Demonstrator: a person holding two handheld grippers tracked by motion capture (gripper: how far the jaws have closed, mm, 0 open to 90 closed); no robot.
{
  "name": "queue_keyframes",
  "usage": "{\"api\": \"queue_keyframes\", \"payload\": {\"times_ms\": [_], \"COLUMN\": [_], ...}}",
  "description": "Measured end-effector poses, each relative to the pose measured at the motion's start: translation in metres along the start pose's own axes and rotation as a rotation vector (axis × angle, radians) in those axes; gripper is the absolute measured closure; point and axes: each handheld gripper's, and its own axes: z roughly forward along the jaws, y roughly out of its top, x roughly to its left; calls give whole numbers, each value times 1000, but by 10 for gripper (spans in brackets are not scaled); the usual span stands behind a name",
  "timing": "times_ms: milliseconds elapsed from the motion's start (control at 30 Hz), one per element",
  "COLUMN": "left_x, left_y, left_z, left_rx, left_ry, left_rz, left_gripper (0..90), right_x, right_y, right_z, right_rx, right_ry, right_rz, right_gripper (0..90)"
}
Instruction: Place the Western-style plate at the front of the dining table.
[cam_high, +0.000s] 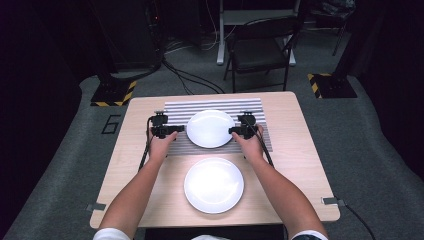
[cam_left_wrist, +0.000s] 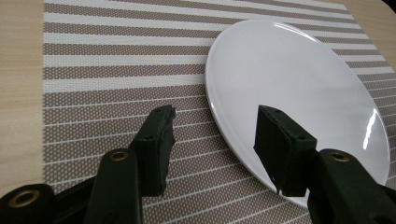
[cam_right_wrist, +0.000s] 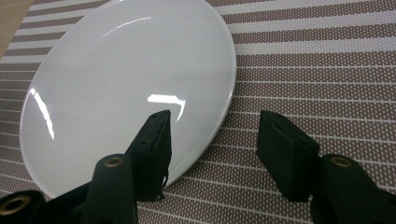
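Flanking the far plate (cam_high: 210, 128), both tongs gape unclamped; high view adds a near plate (cam_high: 214, 185)

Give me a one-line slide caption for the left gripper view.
Left gripper, jaws open, straddles the rim of a white plate lying on a striped placemat.

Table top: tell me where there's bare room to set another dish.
Bare wood lies left and right of the near white plate. The striped placemat is crowded: the far plate fills its middle, with the left gripper and right gripper at its rim.
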Motion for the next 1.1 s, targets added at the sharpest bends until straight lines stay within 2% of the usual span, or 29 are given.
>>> {"api": "queue_keyframes", "payload": {"times_ms": [33, 133, 267, 400, 733, 833, 933, 1100], "left_x": [1, 2, 6, 13, 32, 36, 38, 41], "left_y": [0, 0, -3, -7, -17, -23, -27, -42], "left_z": [-2, -7, -15, -23, -44, -49, -54, -64], "left_rx": [10, -1, -23, -27, -46, -34, -43, -39], "left_ry": [6, 10, 0, 1, 10, 10, 11, 3], "left_rz": [23, 33, 14, -7, -26, -20, -13, 2], "left_gripper": [468, 464, 465, 467, 474, 474, 475, 476], "right_x": [0, -3, -6, -9, -10, -9, -9, -11], "right_y": [-1, -3, -6, -9, -17, -22, -27, -40], "right_z": [-1, -6, -16, -25, -41, -45, -48, -56], "right_rx": [-4, -8, -1, -11, -19, -20, -9, -5], "right_ry": [-3, -11, -13, -2, 15, 25, 31, 51], "right_rz": [0, -13, -5, -20, -45, -51, -59, -77], "right_gripper": [445, 445, 443, 444, 443, 443, 443, 443]}}
